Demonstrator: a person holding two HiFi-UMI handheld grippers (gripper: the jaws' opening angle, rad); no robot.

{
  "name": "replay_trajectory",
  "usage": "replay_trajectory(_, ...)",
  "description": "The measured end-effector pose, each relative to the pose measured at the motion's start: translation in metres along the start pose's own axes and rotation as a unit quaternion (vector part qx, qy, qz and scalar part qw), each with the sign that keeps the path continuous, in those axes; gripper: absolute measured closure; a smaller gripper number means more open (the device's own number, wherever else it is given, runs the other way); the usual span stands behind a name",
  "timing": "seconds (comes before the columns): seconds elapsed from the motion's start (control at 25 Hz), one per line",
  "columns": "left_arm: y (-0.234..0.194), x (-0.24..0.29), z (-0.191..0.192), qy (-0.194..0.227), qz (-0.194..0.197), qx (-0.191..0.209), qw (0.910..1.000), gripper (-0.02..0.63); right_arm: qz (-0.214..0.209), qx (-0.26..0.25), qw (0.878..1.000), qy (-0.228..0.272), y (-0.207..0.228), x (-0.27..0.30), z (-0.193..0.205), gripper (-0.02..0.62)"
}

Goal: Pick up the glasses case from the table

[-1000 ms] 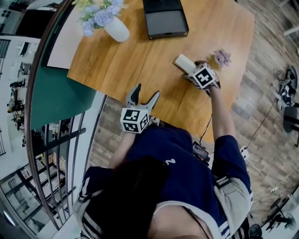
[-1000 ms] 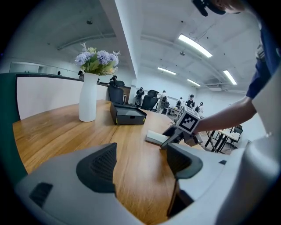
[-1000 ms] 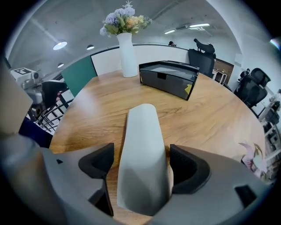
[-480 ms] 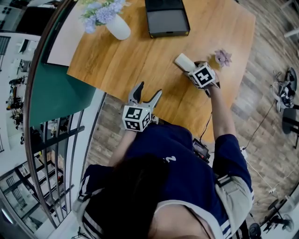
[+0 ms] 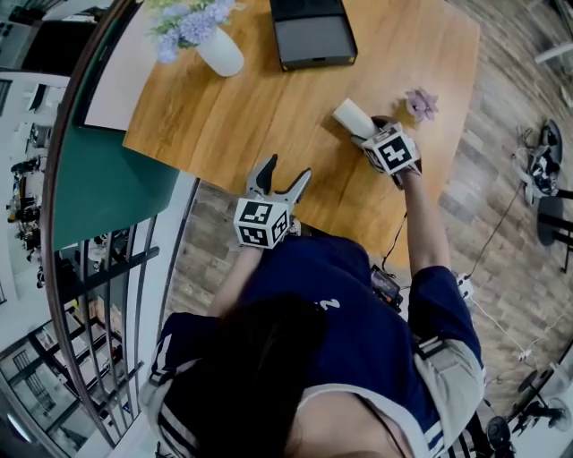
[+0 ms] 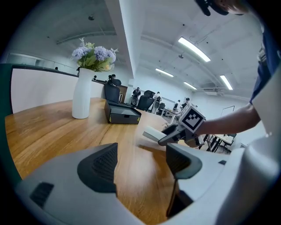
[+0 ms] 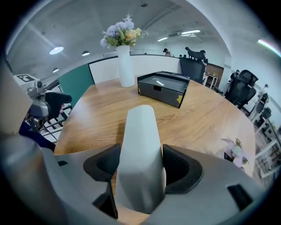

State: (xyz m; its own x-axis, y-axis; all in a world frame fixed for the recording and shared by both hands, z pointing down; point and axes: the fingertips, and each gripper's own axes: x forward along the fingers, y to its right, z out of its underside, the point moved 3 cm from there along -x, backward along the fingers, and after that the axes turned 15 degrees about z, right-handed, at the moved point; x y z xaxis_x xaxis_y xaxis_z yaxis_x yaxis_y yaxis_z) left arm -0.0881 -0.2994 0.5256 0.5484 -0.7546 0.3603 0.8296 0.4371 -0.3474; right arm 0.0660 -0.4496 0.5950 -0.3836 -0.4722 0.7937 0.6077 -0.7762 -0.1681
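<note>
- Head view: the wooden table (image 5: 269,103) carries a white vase (image 5: 220,55) with pale flowers (image 5: 183,21), a black box (image 5: 312,34) and a small pink flower (image 5: 420,104) near the right edge. The glasses case (image 5: 351,116), light grey, lies between the box and the pink flower. The right gripper (image 5: 365,134) has its jaws on the near end of the case. The left gripper (image 5: 279,180) is over the near edge of the table, well apart from the case, and its two jaws stand spread.
- Left gripper view: the jaws of the left gripper (image 6: 140,162) are wide apart and only the bare wood is between them. Farther on, the right gripper (image 6: 172,135) holds the glasses case (image 6: 152,133). The case seems a little above the wood, with a shadow under it. The vase (image 6: 82,94) and the black box (image 6: 122,113) stand behind.
- Right gripper view: the jaws of the right gripper (image 7: 139,171) have just been closing, and the glasses case (image 7: 139,140) is between them. Both dark pads (image 7: 104,166) press on its sides. The case points away, towards the black box (image 7: 163,88). The pink flower (image 7: 235,150) is at the right, the left gripper (image 7: 53,102) at the far left.
</note>
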Motion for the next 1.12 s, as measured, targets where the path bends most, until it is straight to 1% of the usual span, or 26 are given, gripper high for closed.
replay_trajectory(0.24,0.005,0.003,-0.003,0.01,0.022,0.0,0.9997,0.264,0.031,0.025,0.999,0.032,-0.001,-0.034,-0.01,0.282)
replay_trajectory(0.48,0.007,0.001,-0.006,0.022,0.041,0.002,0.9989,0.264,0.062,0.035,0.995,0.067,-0.01,-0.069,-0.019,0.282)
replay_trajectory(0.64,0.011,-0.004,-0.005,0.03,0.065,-0.005,0.9974,0.264,0.085,0.049,0.991,0.09,-0.018,-0.094,-0.024,0.282)
replay_trajectory(0.96,0.015,-0.017,-0.004,0.03,0.097,0.013,0.9947,0.272,0.142,0.097,0.975,0.143,-0.039,-0.149,-0.025,0.281)
replay_trajectory(1.12,0.024,-0.024,-0.005,0.026,0.119,0.038,0.9919,0.273,0.181,0.127,0.96,0.172,-0.049,-0.179,-0.021,0.281)
